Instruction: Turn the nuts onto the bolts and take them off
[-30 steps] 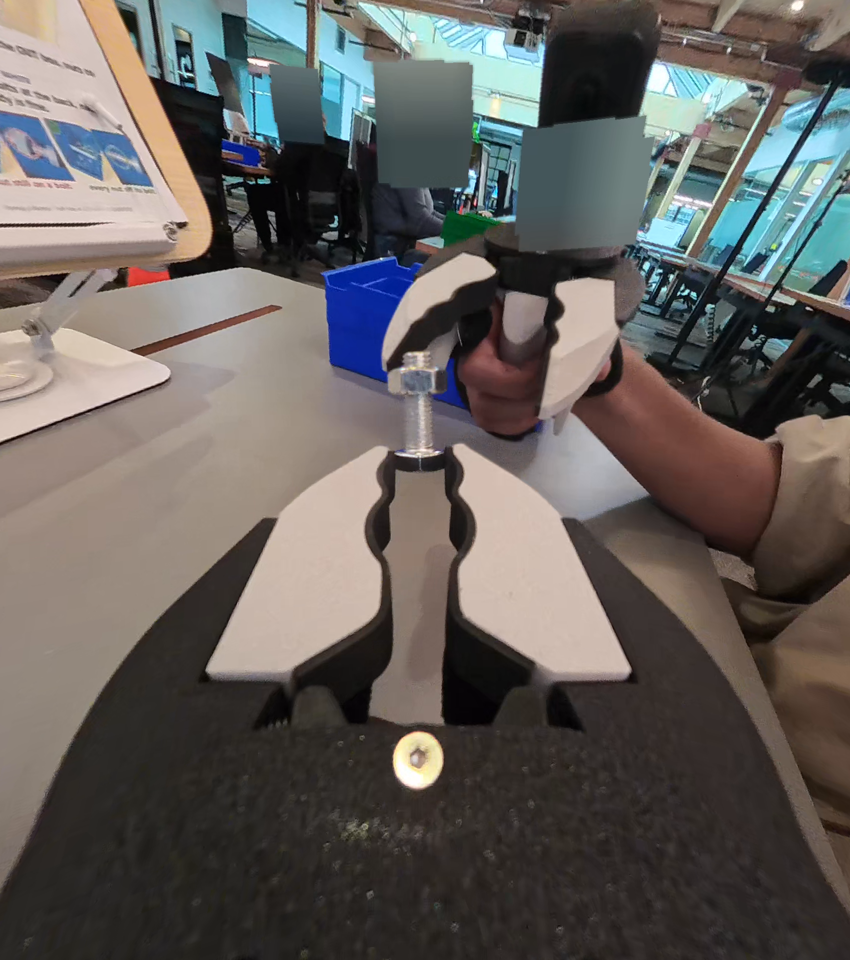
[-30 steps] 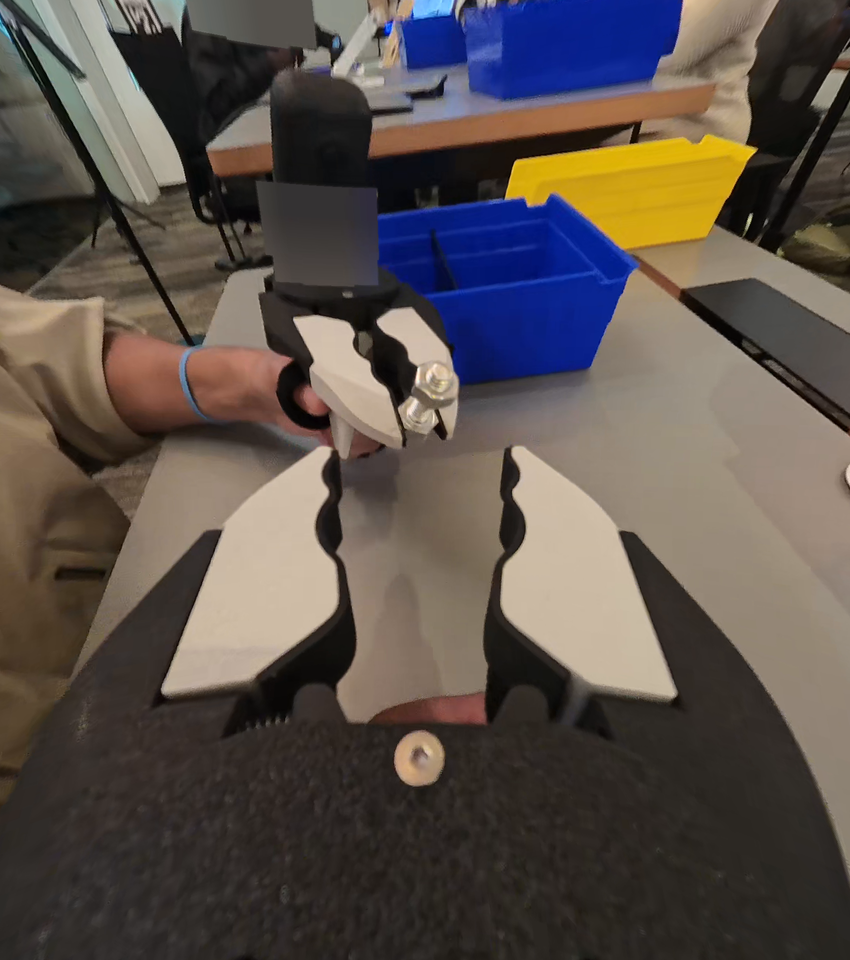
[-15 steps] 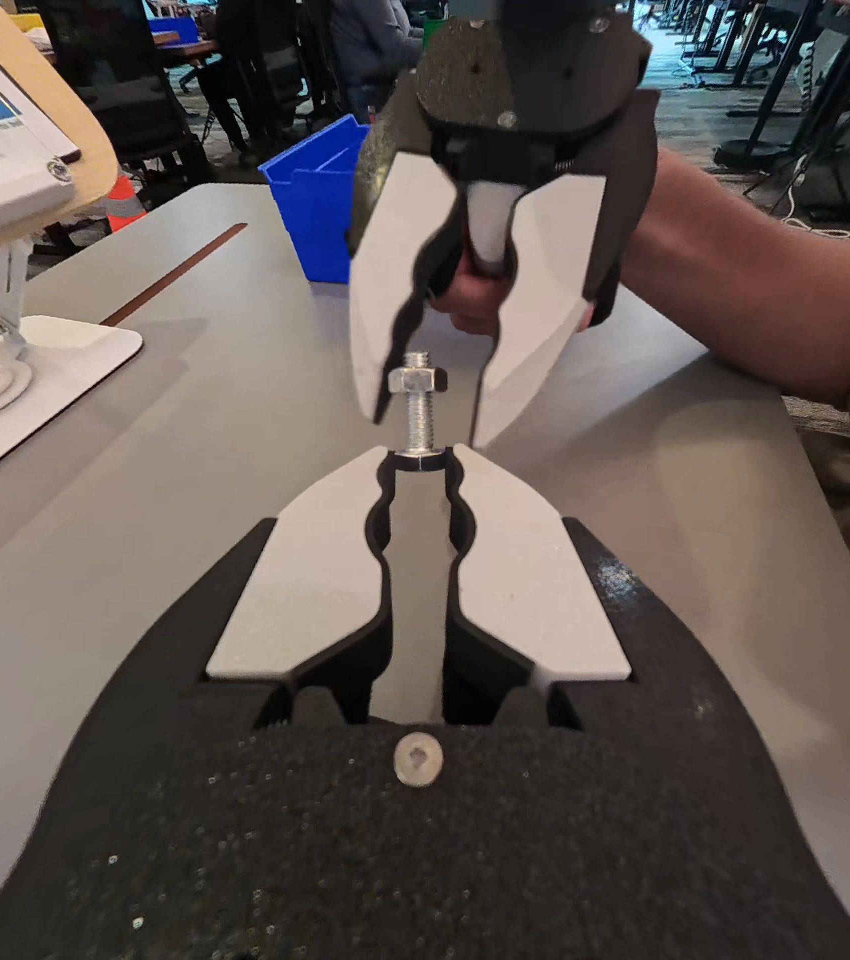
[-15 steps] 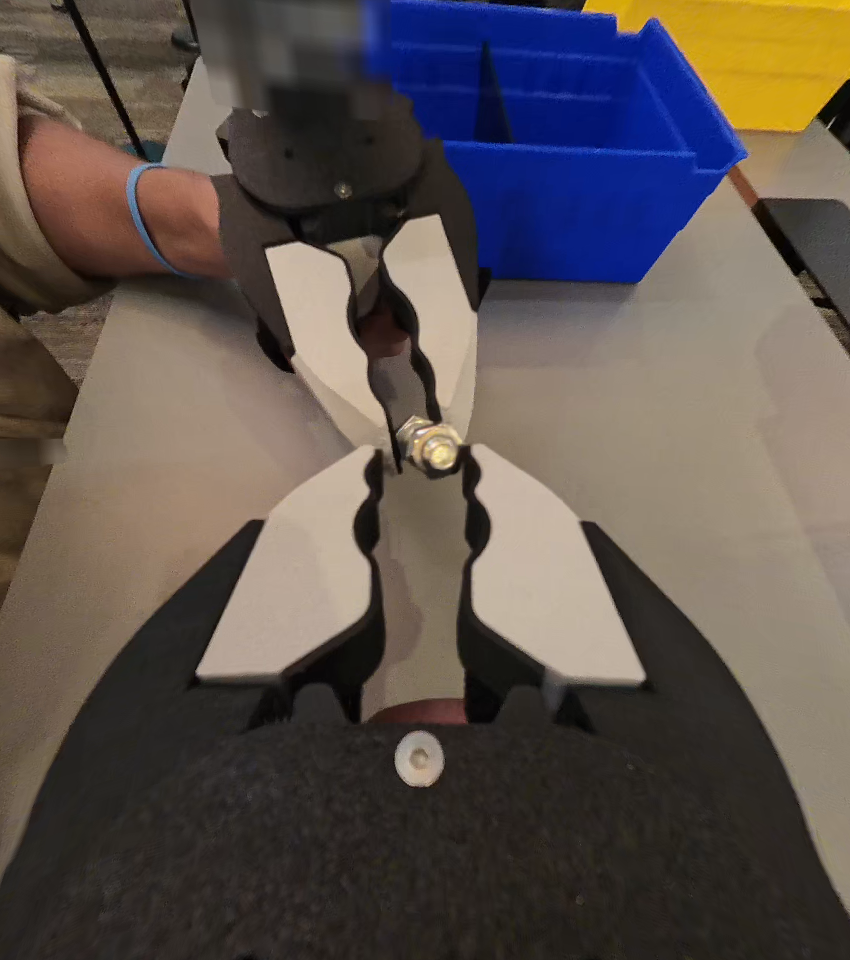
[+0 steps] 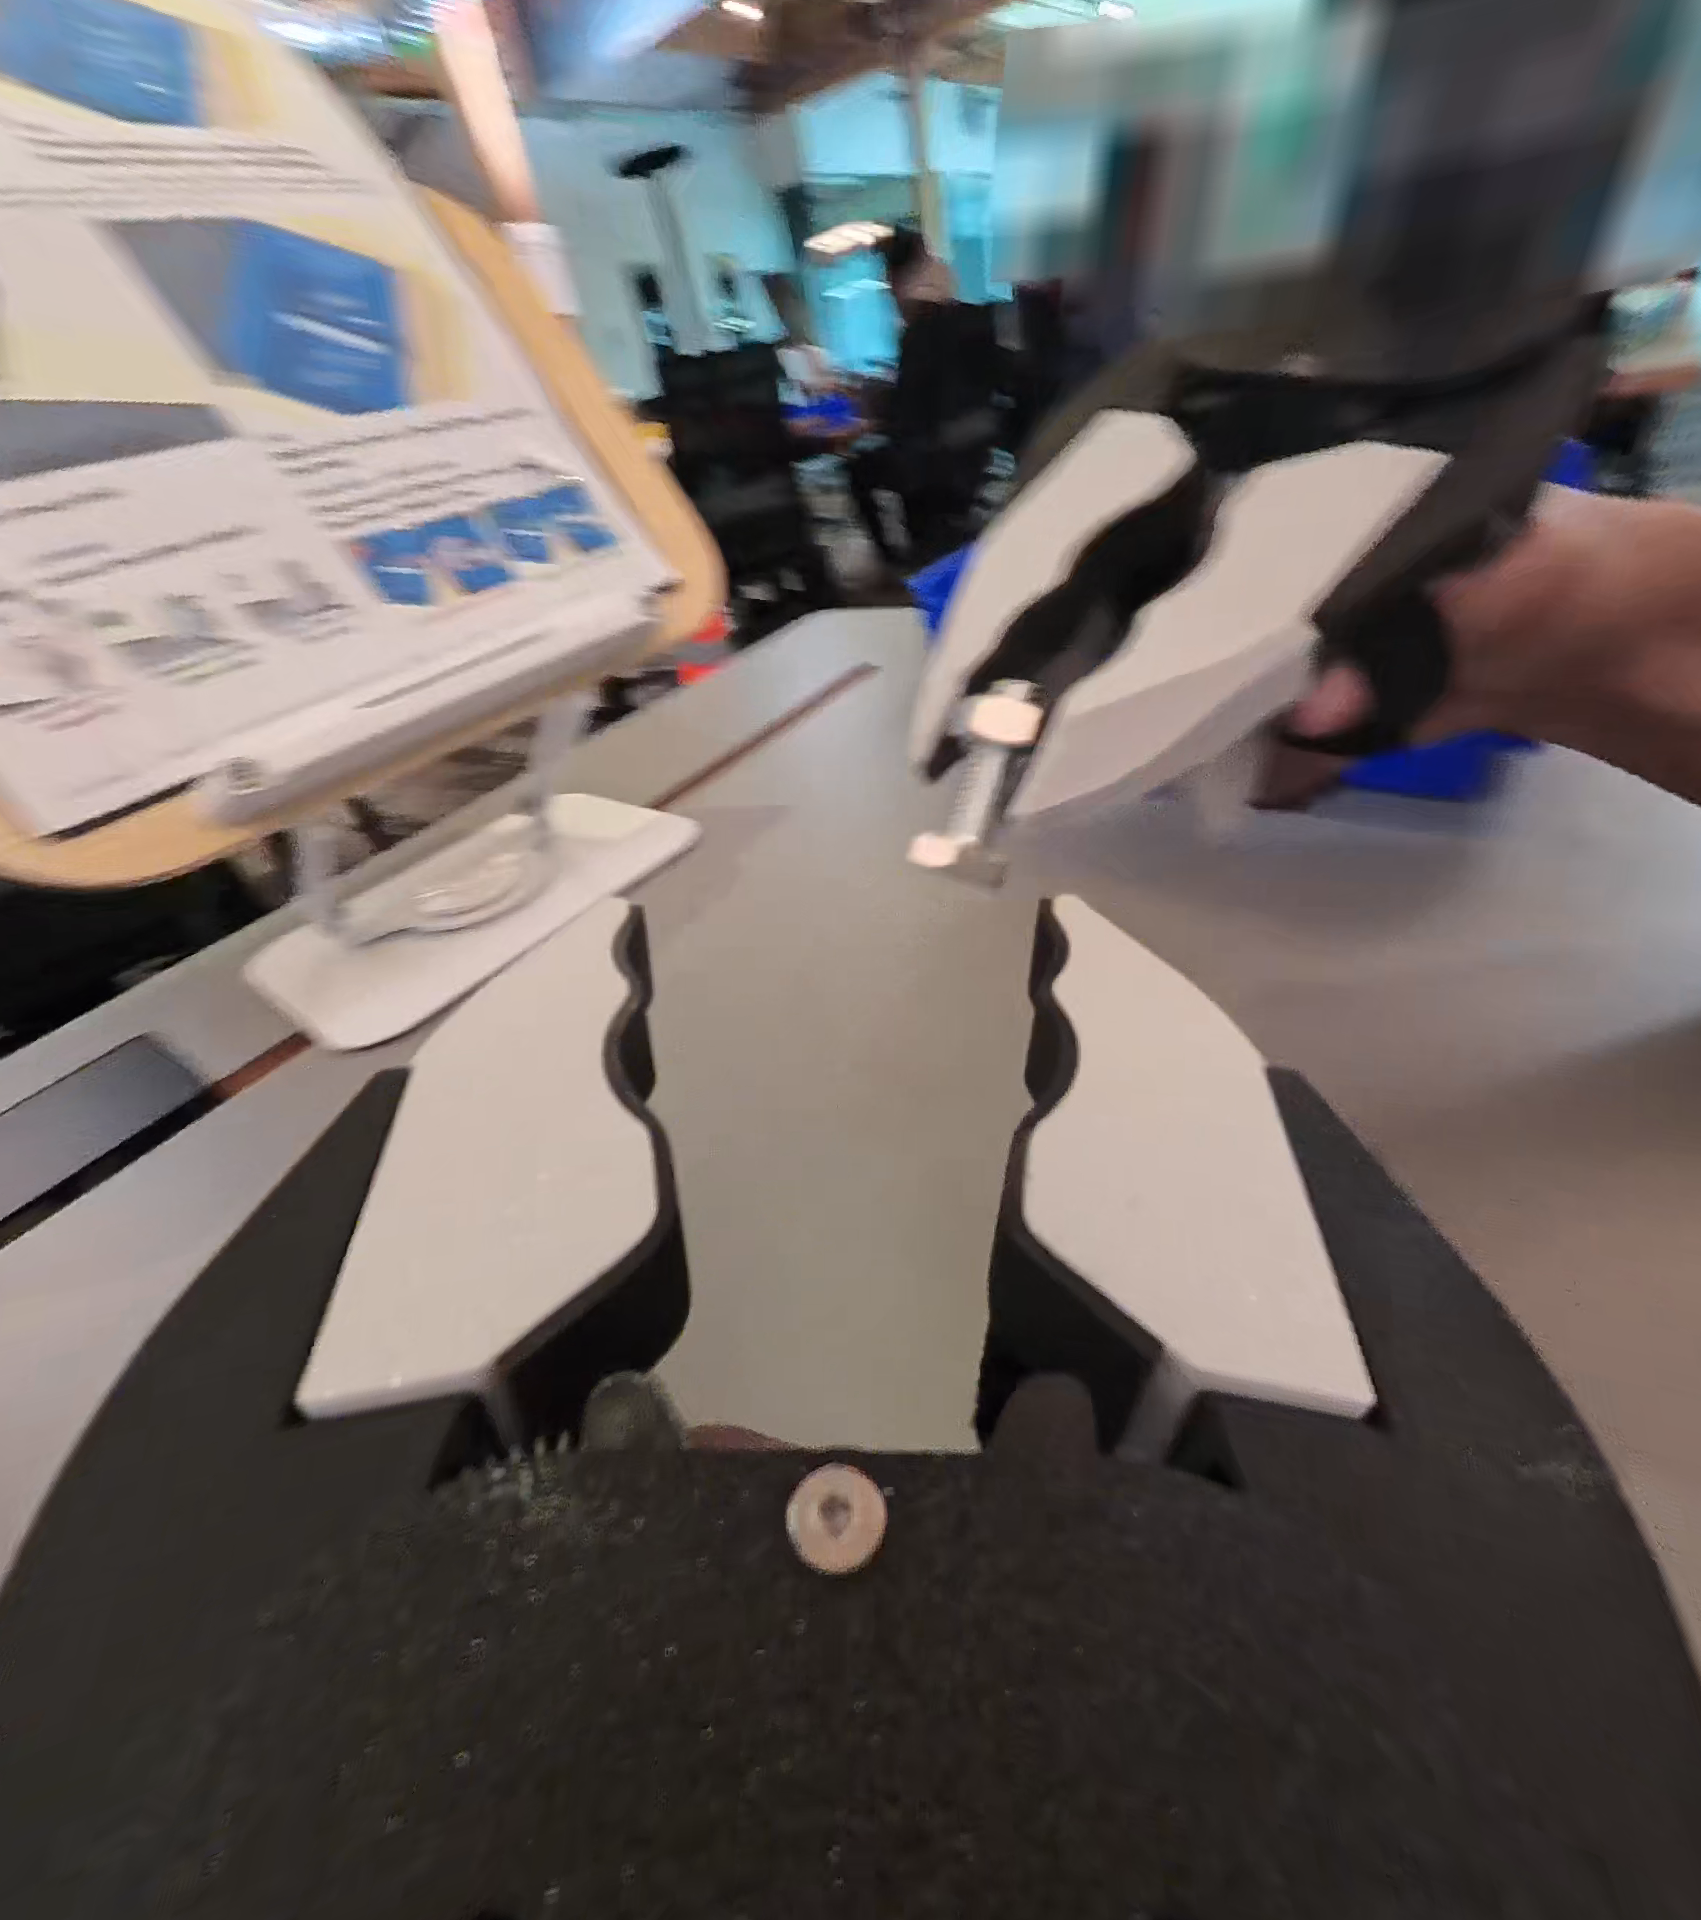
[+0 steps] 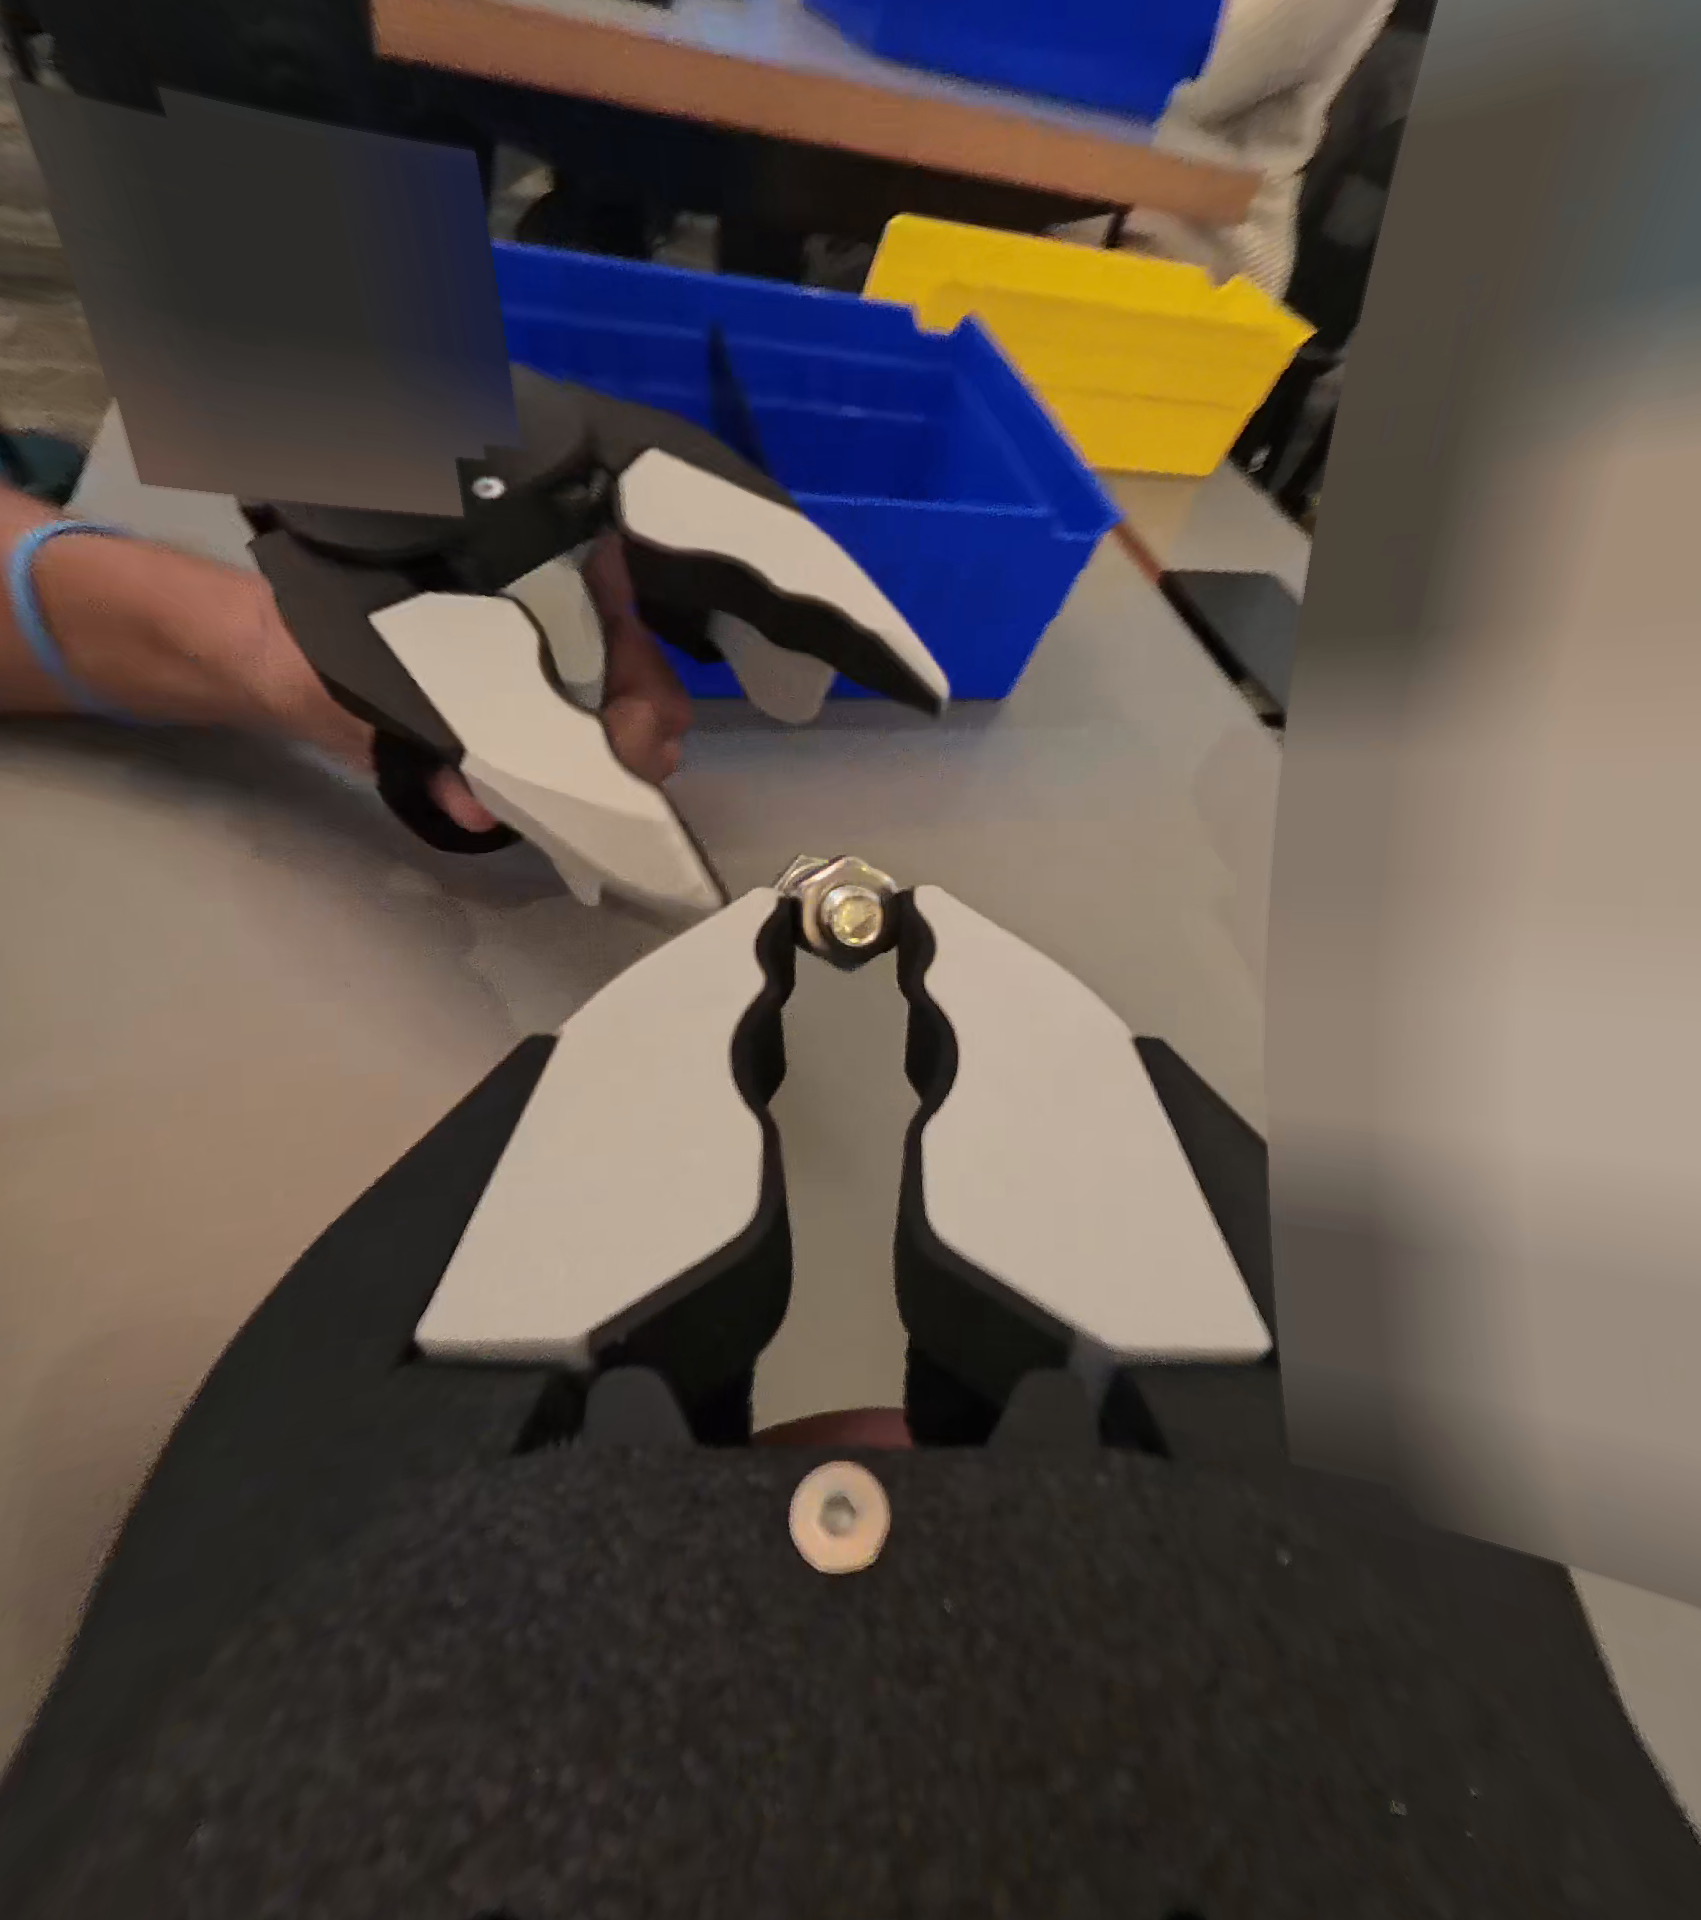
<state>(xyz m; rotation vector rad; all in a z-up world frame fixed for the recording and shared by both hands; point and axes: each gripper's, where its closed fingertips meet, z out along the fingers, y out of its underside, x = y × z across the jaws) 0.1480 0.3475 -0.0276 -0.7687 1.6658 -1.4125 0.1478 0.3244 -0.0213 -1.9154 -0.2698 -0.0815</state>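
Note:
A silver bolt [image 5: 976, 790] with a nut [image 5: 1002, 717] threaded near its end hangs from my right gripper [image 5: 986, 758] above the grey table [image 5: 1345, 1039]. In the right wrist view my right gripper [image 6: 848, 914] is shut on the nut [image 6: 848, 920], both pads pressing its sides, and the bolt's head [image 6: 796, 873] peeks out behind. My left gripper [image 5: 841, 914] is wide open and empty, its tips just short of the bolt's head. It also shows open in the right wrist view [image 6: 820, 795], to the left of the nut.
A blue bin [image 6: 877, 488] stands beyond the grippers, with a yellow bin [image 6: 1085, 343] behind it. An instruction sheet on a wooden stand [image 5: 202, 520] with a white base [image 5: 472, 914] stands at the left. A black mat [image 6: 1230, 623] lies at the table's right. Less than 4 cm separates the two grippers' tips.
My left gripper let go of the bolt's head, opened wide and drew back. My right gripper shut on the nut and now carries the bolt and nut alone.

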